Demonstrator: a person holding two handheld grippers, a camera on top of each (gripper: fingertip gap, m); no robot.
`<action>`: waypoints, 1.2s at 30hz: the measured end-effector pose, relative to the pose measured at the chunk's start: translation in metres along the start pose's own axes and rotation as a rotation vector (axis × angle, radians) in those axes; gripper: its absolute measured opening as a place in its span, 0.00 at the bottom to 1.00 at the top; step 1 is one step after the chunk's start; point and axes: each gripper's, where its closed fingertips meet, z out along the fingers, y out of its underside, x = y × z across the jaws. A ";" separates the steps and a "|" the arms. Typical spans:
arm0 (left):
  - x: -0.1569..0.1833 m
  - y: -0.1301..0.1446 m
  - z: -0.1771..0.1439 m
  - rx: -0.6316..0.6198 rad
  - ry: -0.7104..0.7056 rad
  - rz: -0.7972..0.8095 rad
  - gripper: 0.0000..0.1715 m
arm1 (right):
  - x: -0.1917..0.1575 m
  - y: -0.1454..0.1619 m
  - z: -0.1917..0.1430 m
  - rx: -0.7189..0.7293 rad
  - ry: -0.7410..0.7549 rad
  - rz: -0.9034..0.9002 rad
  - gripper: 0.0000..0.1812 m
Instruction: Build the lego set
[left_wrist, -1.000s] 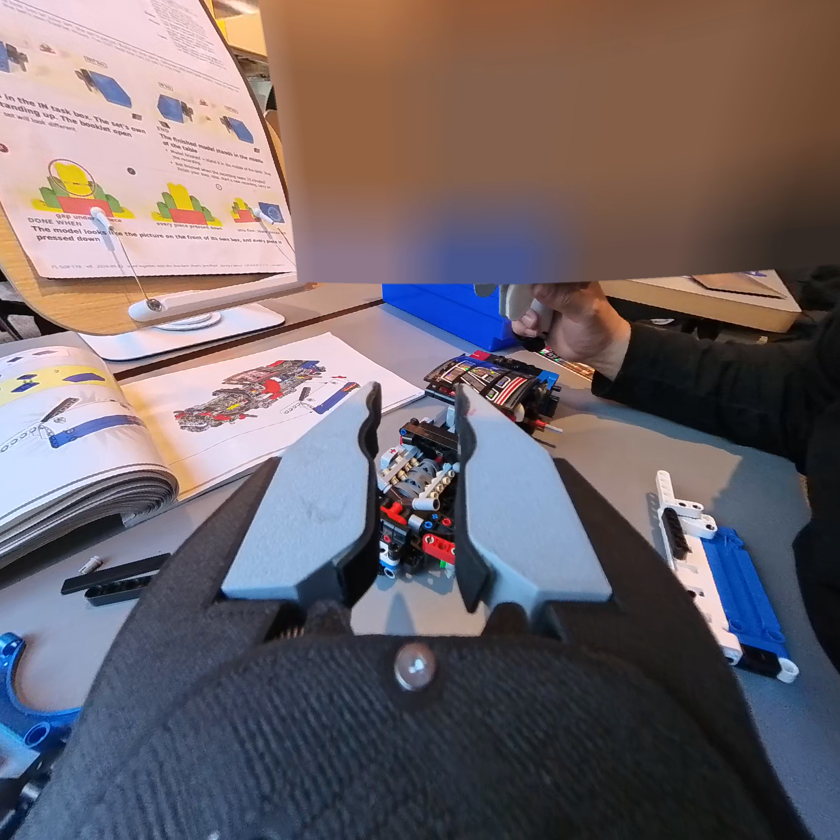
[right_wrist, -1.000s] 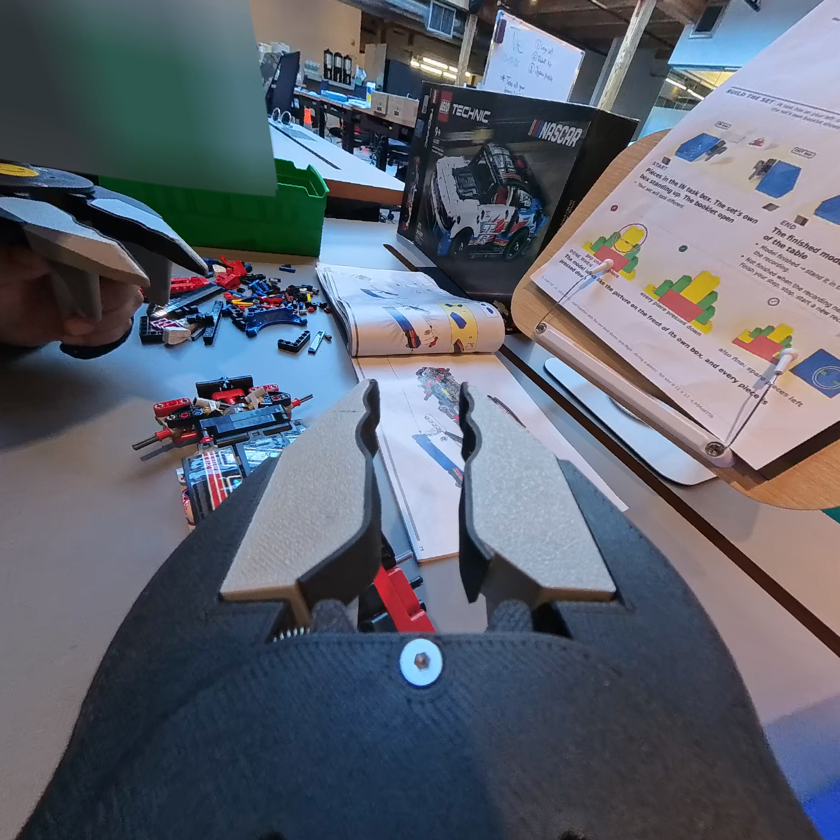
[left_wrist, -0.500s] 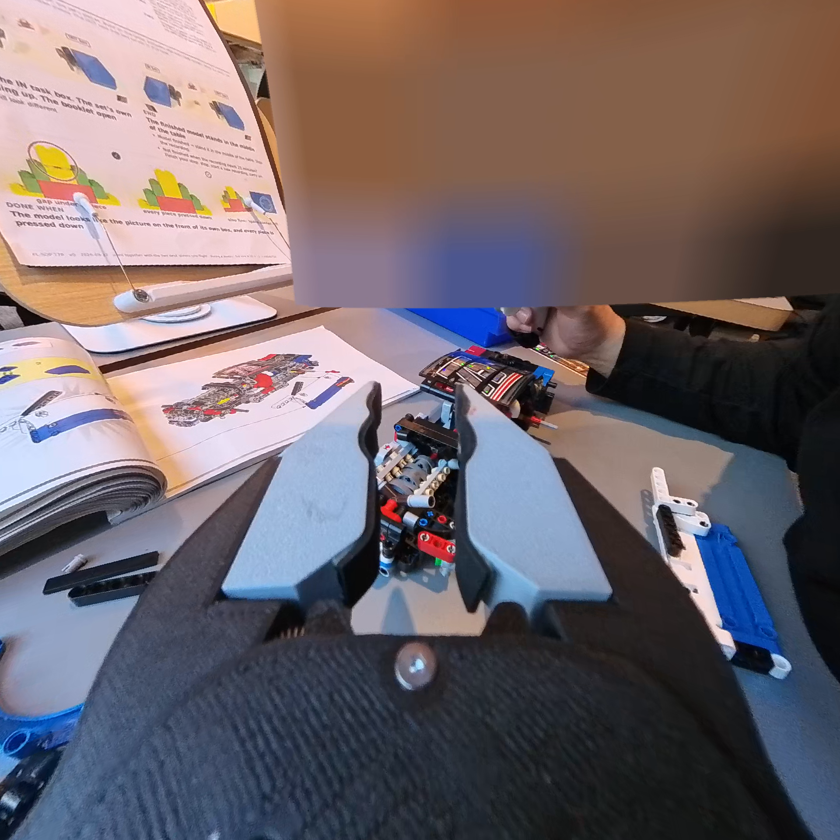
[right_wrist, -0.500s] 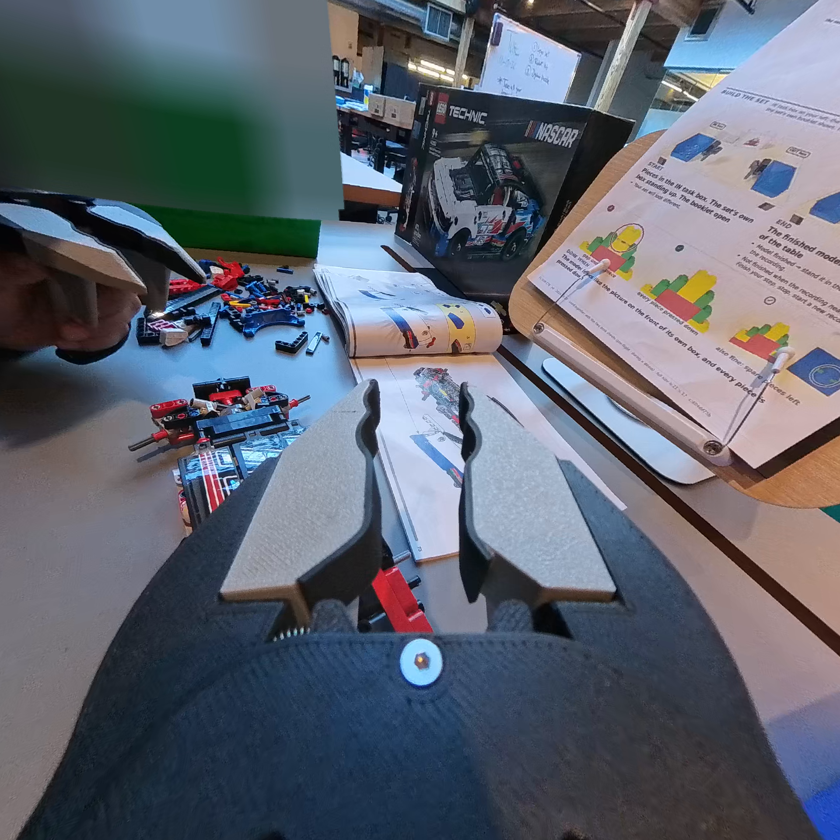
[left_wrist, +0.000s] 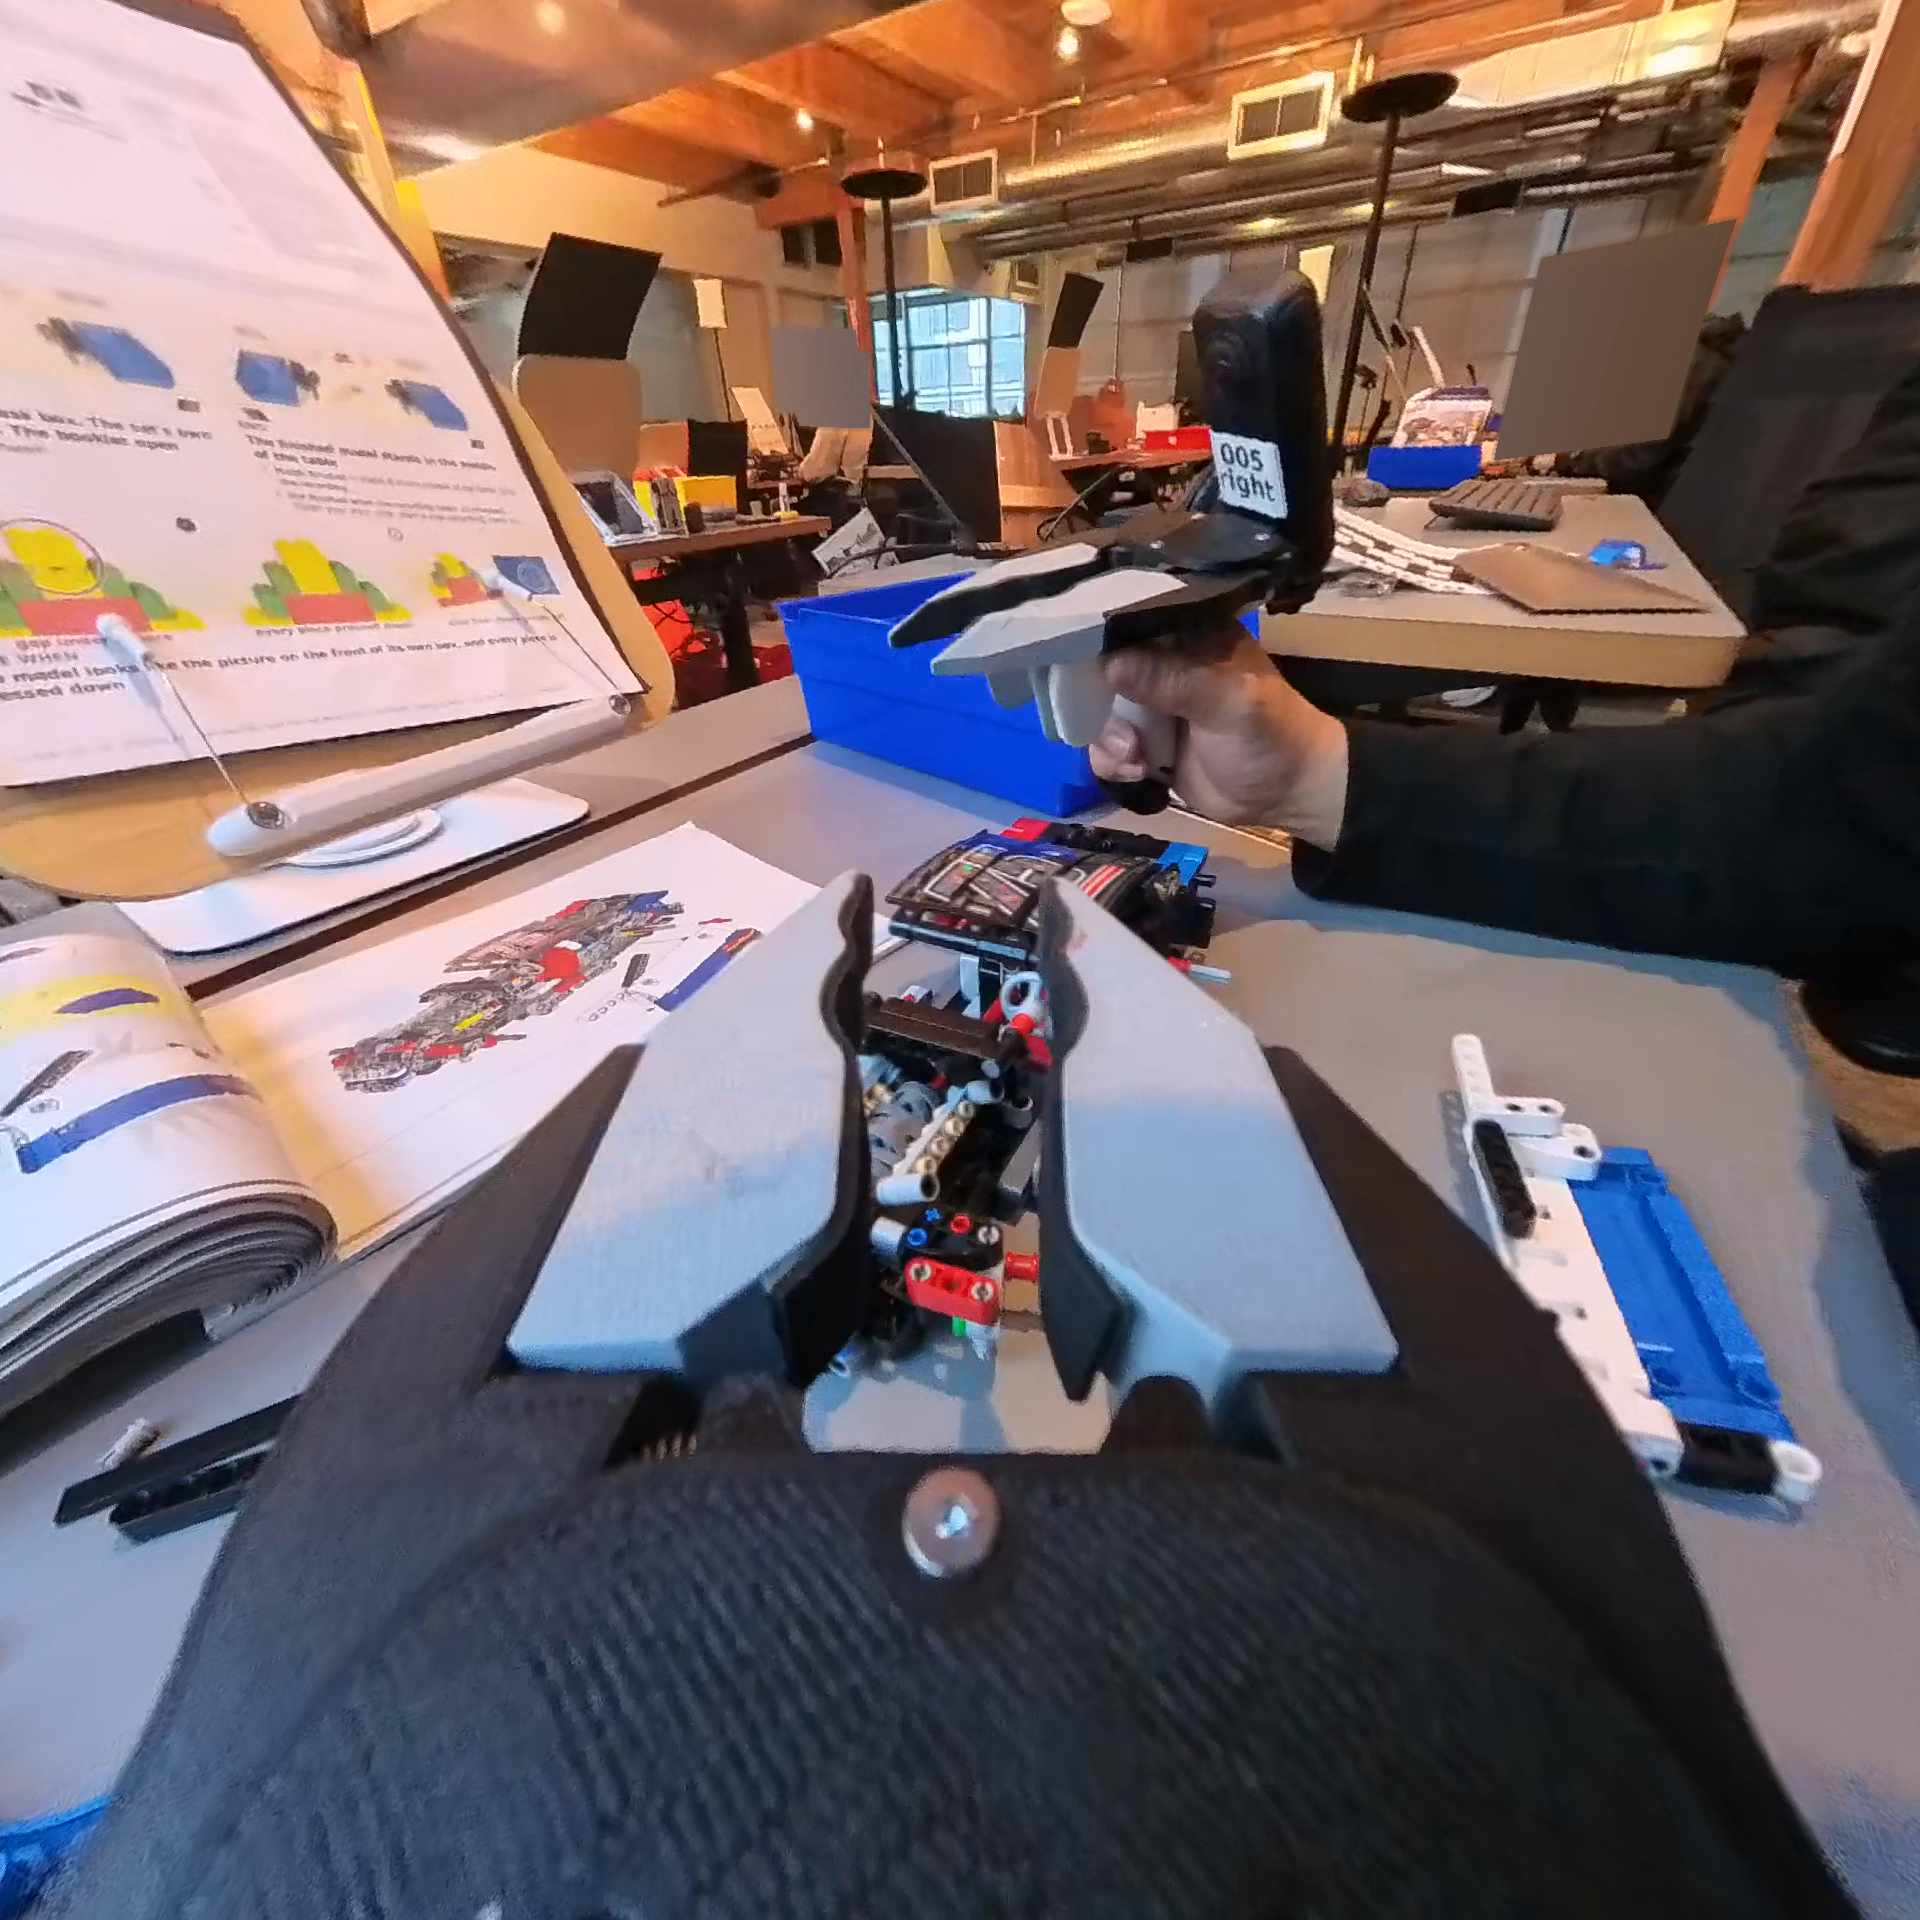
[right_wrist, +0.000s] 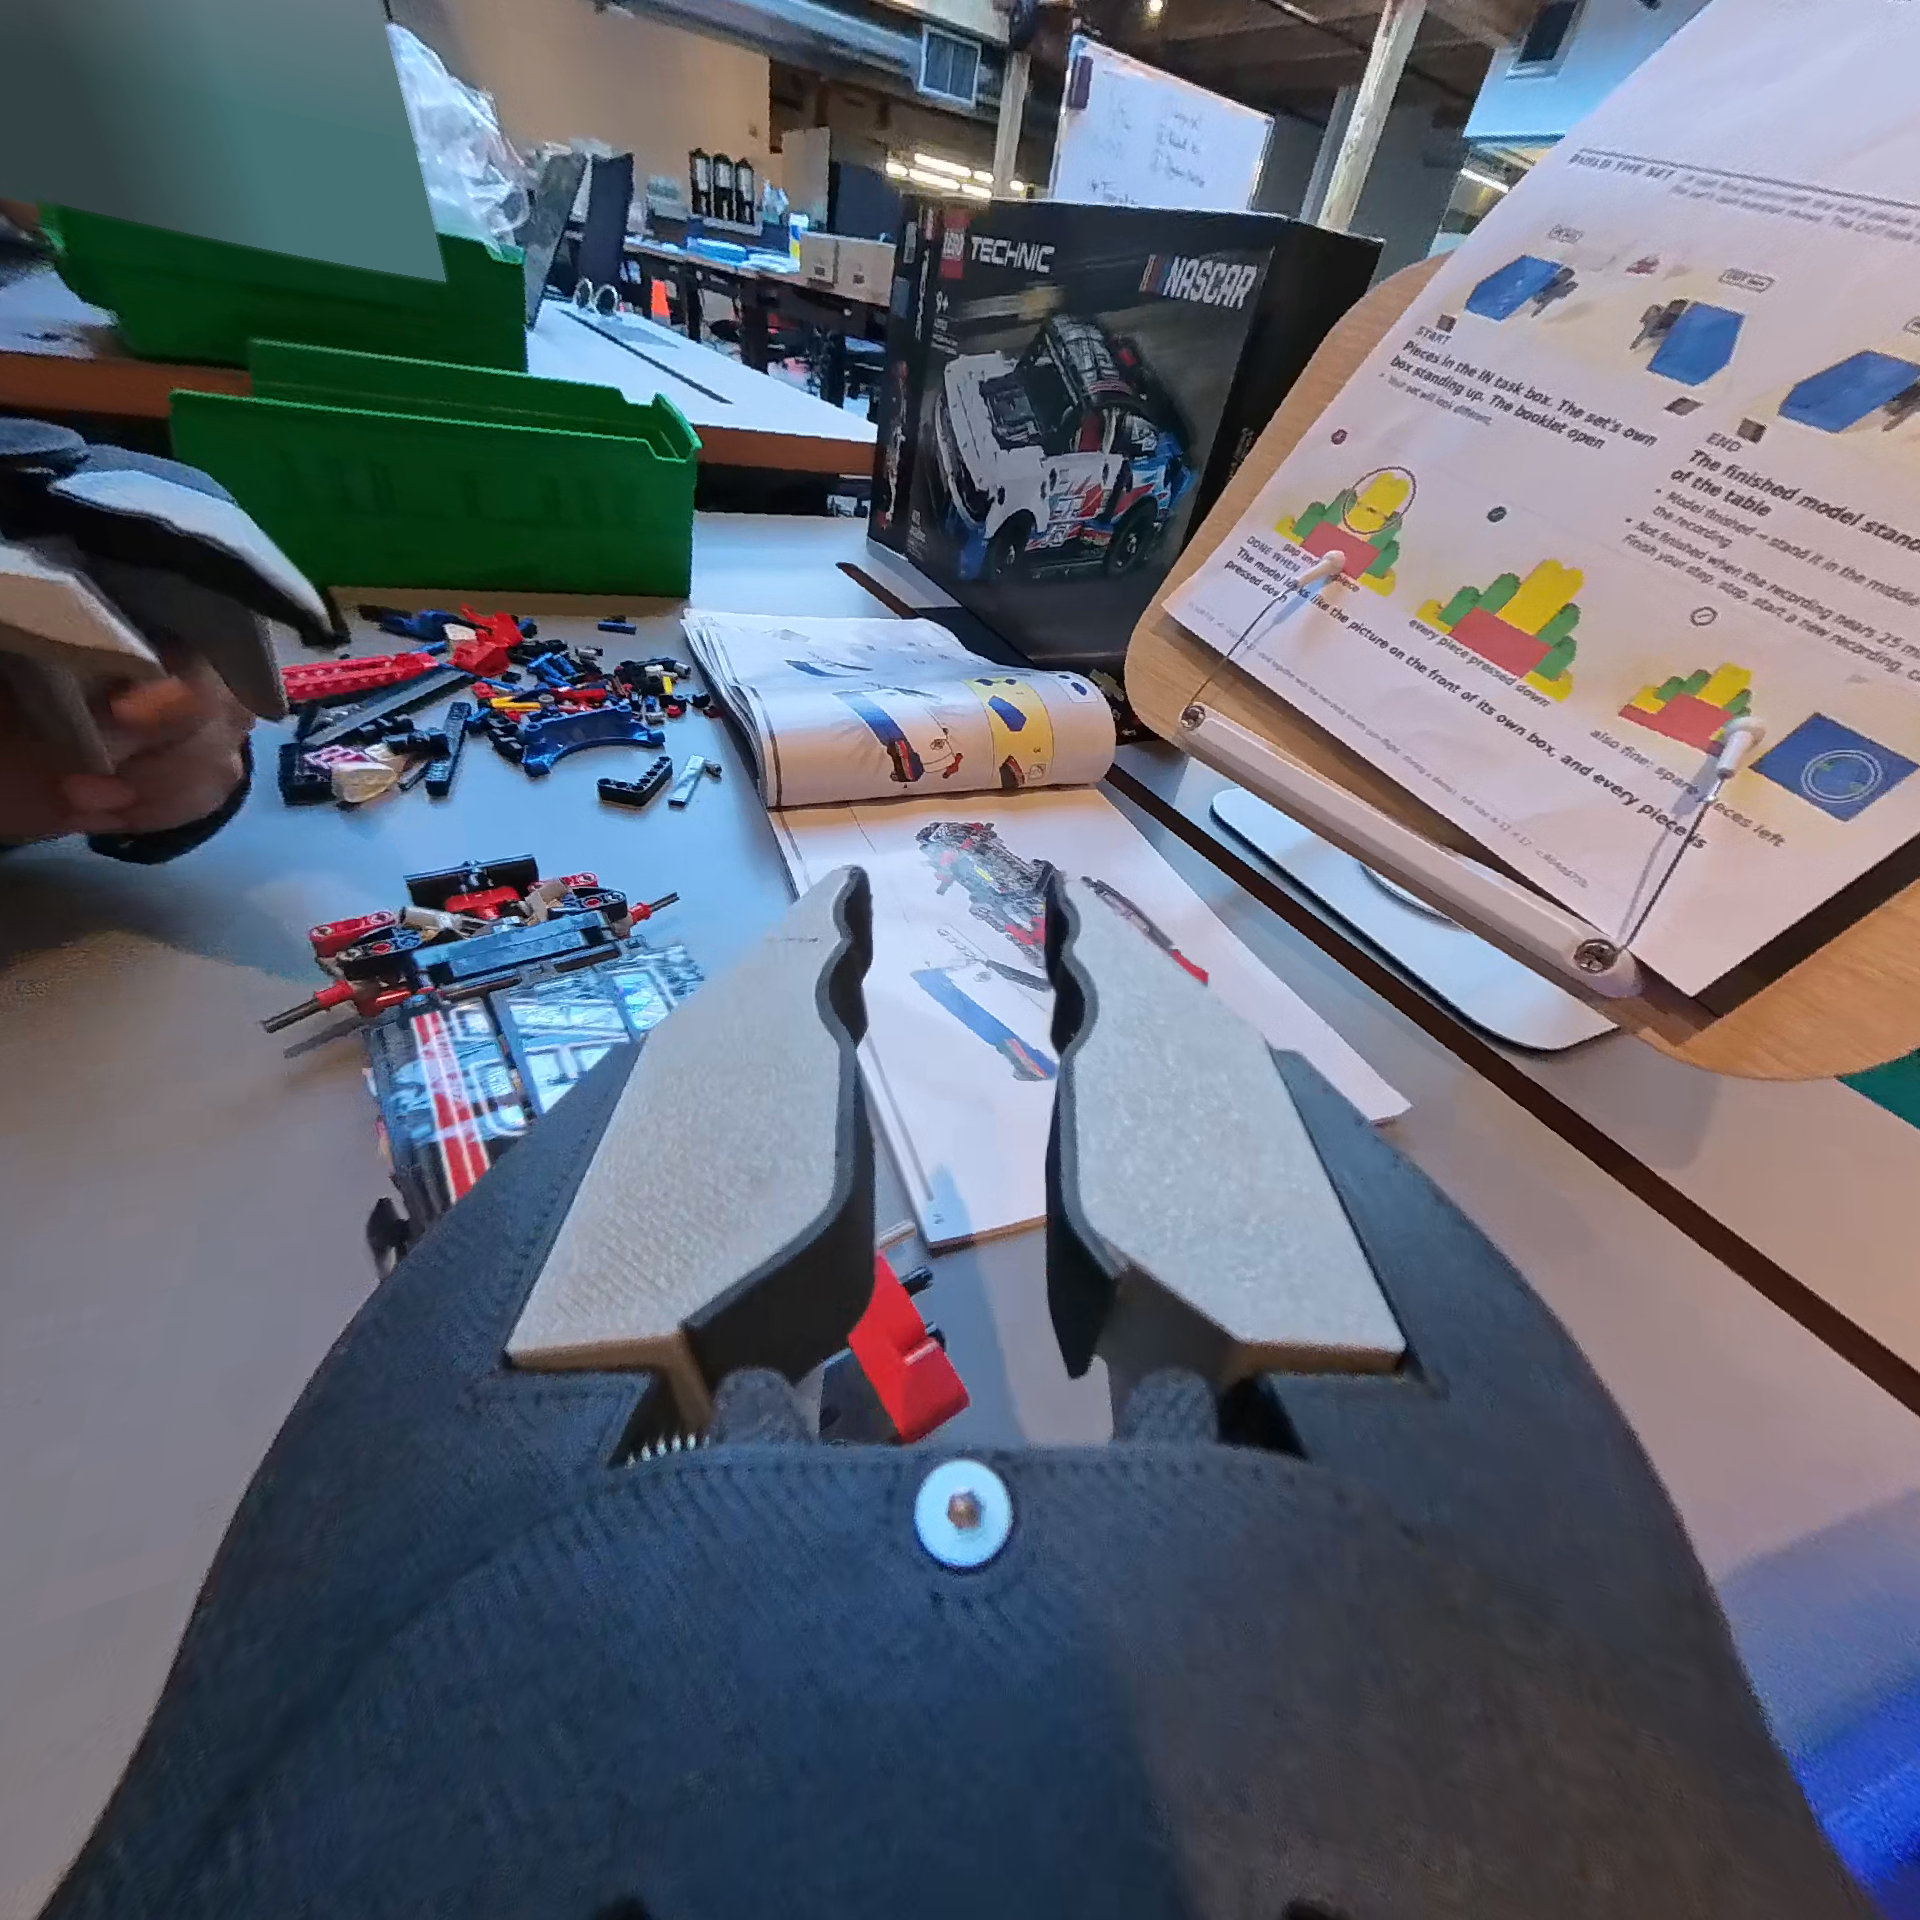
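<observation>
While the left gripper (left_wrist: 948, 925) hangs with jaws apart and empty over the car model (left_wrist: 966, 1132) on the table (left_wrist: 1351, 997), the booklet (left_wrist: 499, 997) lies just left. The right gripper (right_wrist: 956, 914), gaping too, hovers beside it. Only the right view shows loose parts (right_wrist: 499, 696), a green bin (right_wrist: 436, 488) and the set box (right_wrist: 1091, 436); only the left shows the blue panel (left_wrist: 1662, 1288).

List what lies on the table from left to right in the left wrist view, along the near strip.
Black beam → open instruction booklet → partly built car chassis between the left gripper jaws → white and blue panel assembly.
</observation>
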 end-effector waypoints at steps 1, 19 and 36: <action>0.002 0.001 0.000 -0.005 0.006 0.008 0.17 | -0.002 0.001 -0.001 0.002 -0.008 0.013 0.17; 0.044 0.004 -0.060 -0.094 -0.059 -0.083 0.44 | -0.048 -0.006 -0.051 -0.146 0.064 -0.012 0.34; -0.002 0.031 -0.158 -0.198 -0.340 0.030 0.40 | -0.095 -0.007 -0.048 -0.234 0.005 0.031 0.38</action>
